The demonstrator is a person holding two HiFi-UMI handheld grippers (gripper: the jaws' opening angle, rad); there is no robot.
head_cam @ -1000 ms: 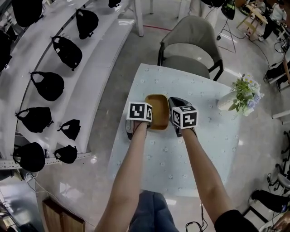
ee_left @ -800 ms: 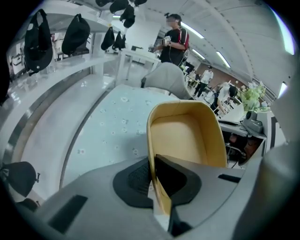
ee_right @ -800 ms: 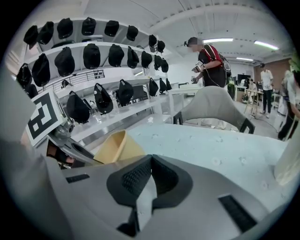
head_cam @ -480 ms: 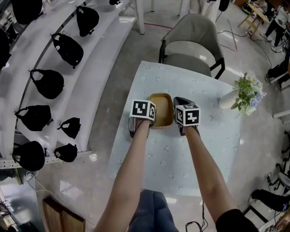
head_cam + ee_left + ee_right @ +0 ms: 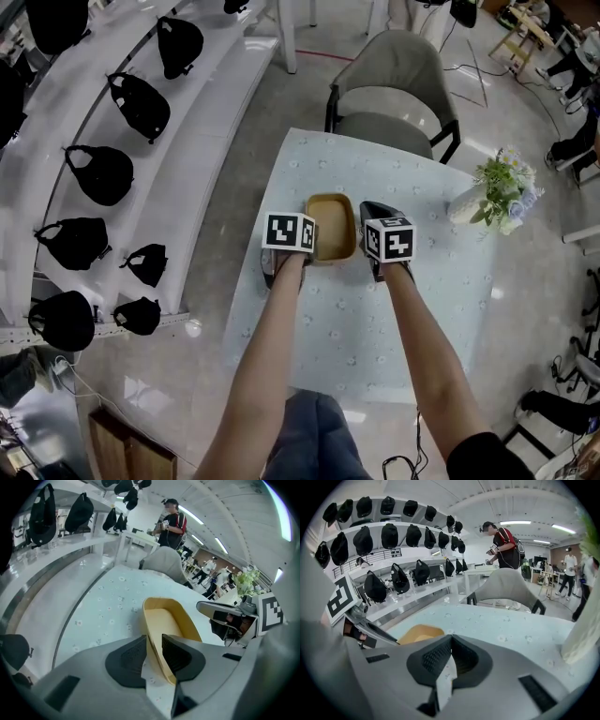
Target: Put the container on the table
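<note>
A shallow yellow container is at the middle of the light floral table; I cannot tell whether it rests on it. My left gripper holds its left side. In the left gripper view the jaws are shut on the container's thin near wall, one pad on each face. My right gripper is just right of the container. Seen in the right gripper view, that gripper has its pads closed together with nothing between them, and the container lies to its left.
A grey chair stands at the table's far edge. A vase of flowers sits near the far right corner. White curved shelves with black caps run along the left. A person stands beyond the chair.
Both grippers and the container have shifted slightly farther across the table. The left gripper's hold on the rim is unchanged.
</note>
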